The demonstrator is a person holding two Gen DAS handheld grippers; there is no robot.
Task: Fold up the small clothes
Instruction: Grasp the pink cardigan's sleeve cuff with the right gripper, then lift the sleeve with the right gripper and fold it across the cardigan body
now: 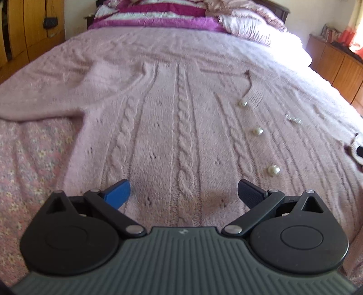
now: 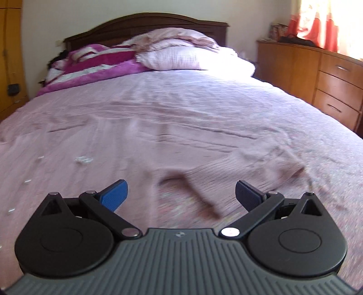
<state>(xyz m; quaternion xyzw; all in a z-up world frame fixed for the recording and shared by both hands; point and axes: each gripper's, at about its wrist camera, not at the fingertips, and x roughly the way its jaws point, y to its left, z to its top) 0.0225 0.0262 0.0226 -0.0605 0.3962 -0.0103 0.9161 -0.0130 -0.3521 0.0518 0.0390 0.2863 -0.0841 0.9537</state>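
No readable words, numbers or brand names are showing anywhere; only a tiny pale emblem, too small to make out, is sitting on each claw's ribbed housing.

Both your wrist cameras look low along the bed (image 2: 204,109) toward the headboard (image 2: 145,22), the left close over the cardigan (image 1: 172,127), the right higher, sharing the pillows (image 2: 192,56) and blanket (image 1: 158,20).

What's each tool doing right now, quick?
Left tool: open, empty, over the pink cardigan.
Right tool: open, empty, over the cardigan's sleeve.
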